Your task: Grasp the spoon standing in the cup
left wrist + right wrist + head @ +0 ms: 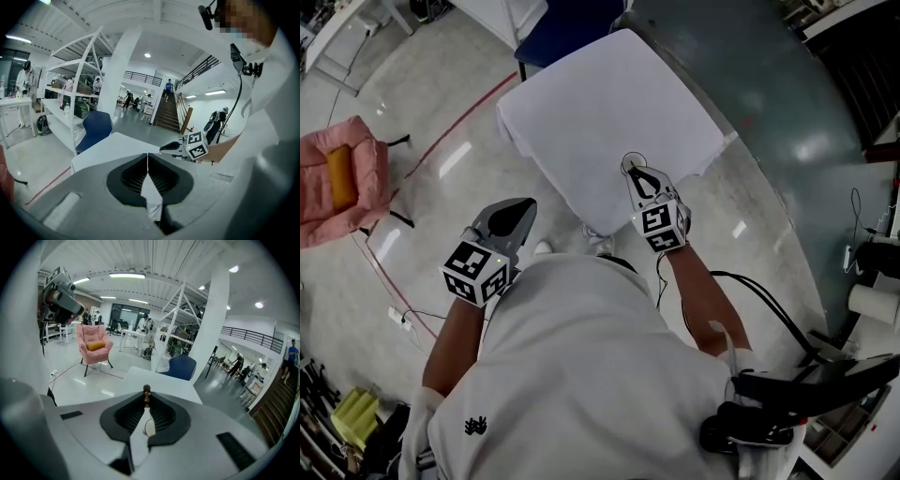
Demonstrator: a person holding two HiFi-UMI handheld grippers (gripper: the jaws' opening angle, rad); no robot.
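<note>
**Right claw clamped on spoon handle, left claw shut and empty**

- The right gripper (640, 177) is out over the near-right part of the white table (600, 103), jaws pointing at the cup (632, 164).
- In the right gripper view its 2 jaws (146, 403) are almost together, pinching the thin handle of the spoon (146, 391). The dark brown knob at the handle's end pokes out just past the jaw tips.
- A pale oval shows lower in the jaw gap. I can't tell whether it is the spoon's bowl or the cup.
- The cup stands on the table near that edge, right at the jaw tips. In the head view it is too small to show whether the spoon's lower end sits inside it.
- The left gripper (523, 204) is held off the table, above the floor and close to the person's torso.
- In the left gripper view its jaws (148, 164) meet at the tips with nothing between them.
- A pink armchair (342, 178) stands well to the left. A blue chair (572, 23) is at the table's far side.
</note>
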